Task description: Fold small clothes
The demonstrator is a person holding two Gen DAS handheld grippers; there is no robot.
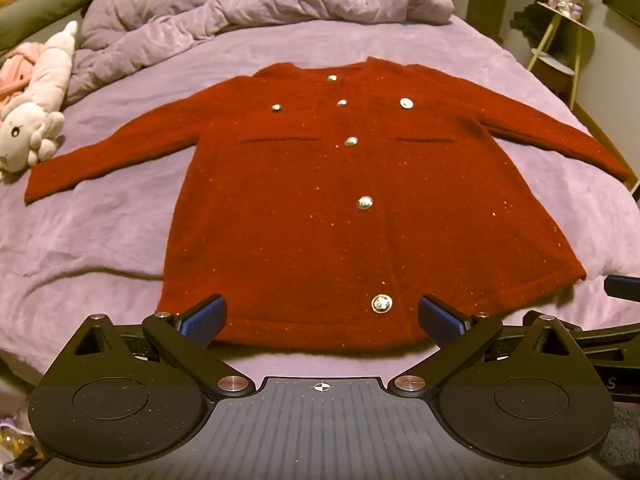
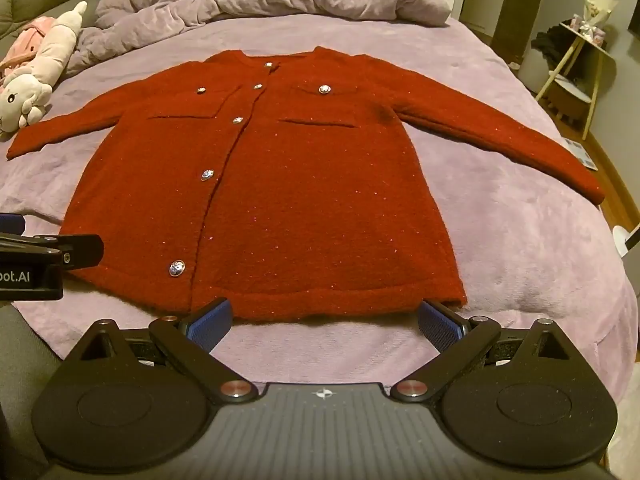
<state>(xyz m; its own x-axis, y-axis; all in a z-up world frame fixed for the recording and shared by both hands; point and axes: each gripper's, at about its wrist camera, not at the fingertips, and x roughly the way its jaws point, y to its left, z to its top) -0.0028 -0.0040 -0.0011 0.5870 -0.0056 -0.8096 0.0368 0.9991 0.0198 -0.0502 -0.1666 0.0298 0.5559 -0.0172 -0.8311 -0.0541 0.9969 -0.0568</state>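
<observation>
**A:** Where do the two grippers stand?

**B:** The left gripper (image 1: 322, 318) and right gripper (image 2: 324, 322) both hang spread wide and empty over the near hem of a red cardigan (image 1: 340, 200), tilted down toward it.

**A:** How does the cardigan lie?

**B:** Flat and face up on the bed (image 1: 100, 240), buttoned, its length running away from the grippers, collar at the far end, sleeves stretched out to either side.

**A:** And the room around it?

**B:** Bare purple sheet borders the hem and both sides. A bunched duvet (image 1: 260, 4) lies beyond the collar, and a plush toy (image 1: 36, 120) sits near the left cuff.
</observation>
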